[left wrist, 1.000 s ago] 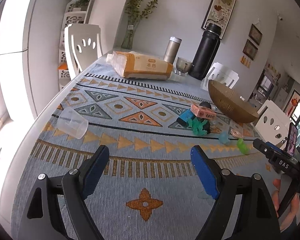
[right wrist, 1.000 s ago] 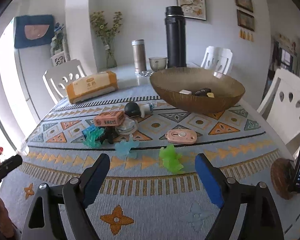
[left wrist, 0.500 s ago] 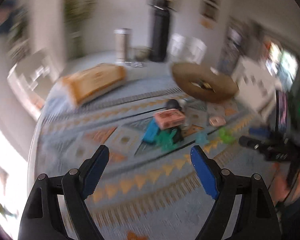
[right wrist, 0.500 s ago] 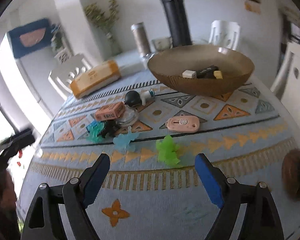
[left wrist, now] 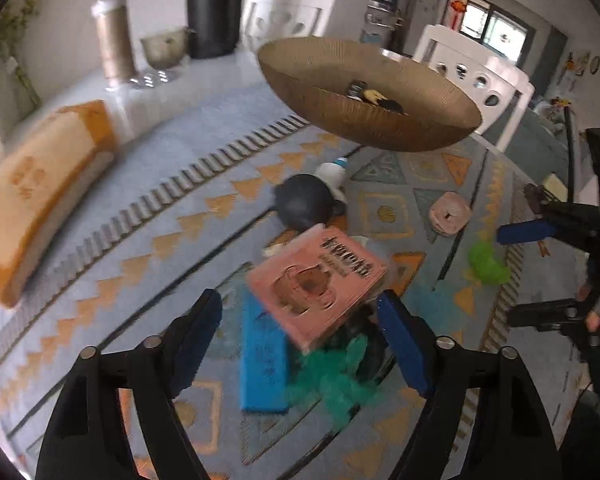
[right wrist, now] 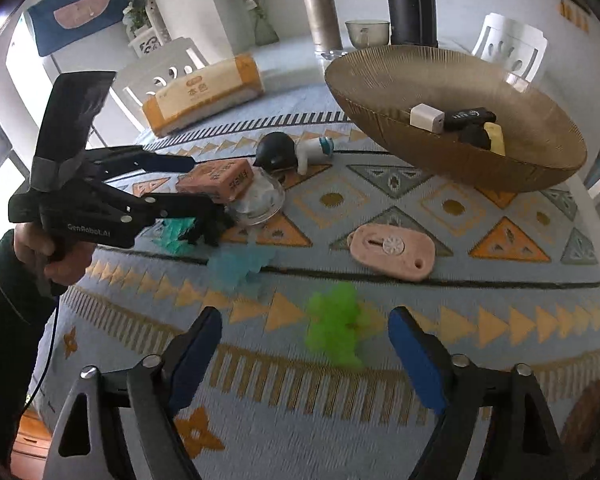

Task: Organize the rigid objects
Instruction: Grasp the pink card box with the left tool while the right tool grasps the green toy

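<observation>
— Left gripper [left wrist: 300,320]?
— Jaws spread wide, reaching in low from the left, gripped by a bare hand [right wrist: 56,256].
— Right gripper [right wrist: 304,340]?
— Jaws wide apart too, holding nothing, hovering at the near edge.

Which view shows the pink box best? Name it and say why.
The left wrist view: the pink box sits large between the open left claw fingers, its printed top facing the camera. The right wrist view shows the box smaller, farther off, resting on a clear dish.

Daylight flooded in from windows, bright and soft-shadowed. The left view smeared with motion blur beyond the fingers [left wrist: 400,344]; fisheye edges bowed, corners black.
</observation>
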`<action>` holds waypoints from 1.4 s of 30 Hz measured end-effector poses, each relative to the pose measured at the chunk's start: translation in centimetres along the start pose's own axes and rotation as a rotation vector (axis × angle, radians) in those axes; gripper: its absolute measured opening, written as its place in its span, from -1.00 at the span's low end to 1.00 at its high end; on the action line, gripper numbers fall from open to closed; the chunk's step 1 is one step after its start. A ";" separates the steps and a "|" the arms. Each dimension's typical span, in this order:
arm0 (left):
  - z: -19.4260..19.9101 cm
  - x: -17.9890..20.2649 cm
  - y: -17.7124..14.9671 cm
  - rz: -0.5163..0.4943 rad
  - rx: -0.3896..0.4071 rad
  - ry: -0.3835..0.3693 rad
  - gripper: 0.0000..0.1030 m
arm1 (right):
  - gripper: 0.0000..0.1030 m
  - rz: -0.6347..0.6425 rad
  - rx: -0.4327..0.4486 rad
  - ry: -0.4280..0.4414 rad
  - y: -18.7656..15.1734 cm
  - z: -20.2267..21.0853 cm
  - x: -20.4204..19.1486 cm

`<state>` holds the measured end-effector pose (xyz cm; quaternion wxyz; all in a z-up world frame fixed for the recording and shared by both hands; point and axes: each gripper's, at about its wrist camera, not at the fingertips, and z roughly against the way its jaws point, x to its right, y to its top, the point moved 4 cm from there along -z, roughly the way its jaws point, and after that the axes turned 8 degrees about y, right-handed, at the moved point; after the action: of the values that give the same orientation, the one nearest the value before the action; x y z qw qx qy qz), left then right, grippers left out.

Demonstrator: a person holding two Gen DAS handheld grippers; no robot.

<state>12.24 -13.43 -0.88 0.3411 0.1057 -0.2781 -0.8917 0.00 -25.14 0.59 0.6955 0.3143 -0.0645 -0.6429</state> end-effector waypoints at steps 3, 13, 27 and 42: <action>-0.6 0.8 0.2 -0.022 0.006 0.001 0.33 | 0.30 -0.013 -0.012 0.008 -0.1 -0.8 0.6; 2.3 0.6 -0.9 0.094 0.068 0.026 -0.15 | -0.32 0.005 0.028 -0.035 -0.1 -1.4 0.0; 9.4 5.0 -9.9 0.285 0.034 0.255 -0.17 | -0.32 0.118 0.114 -0.089 -4.7 1.8 -3.8; 8.7 6.4 -12.6 0.266 0.026 0.272 0.40 | 0.30 0.136 0.092 0.026 -5.2 1.8 -4.1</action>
<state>-2.75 -6.29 -0.89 0.4889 0.1920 -0.2522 -0.8127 -5.99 -21.88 0.63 0.7233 0.3492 -0.1059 -0.5863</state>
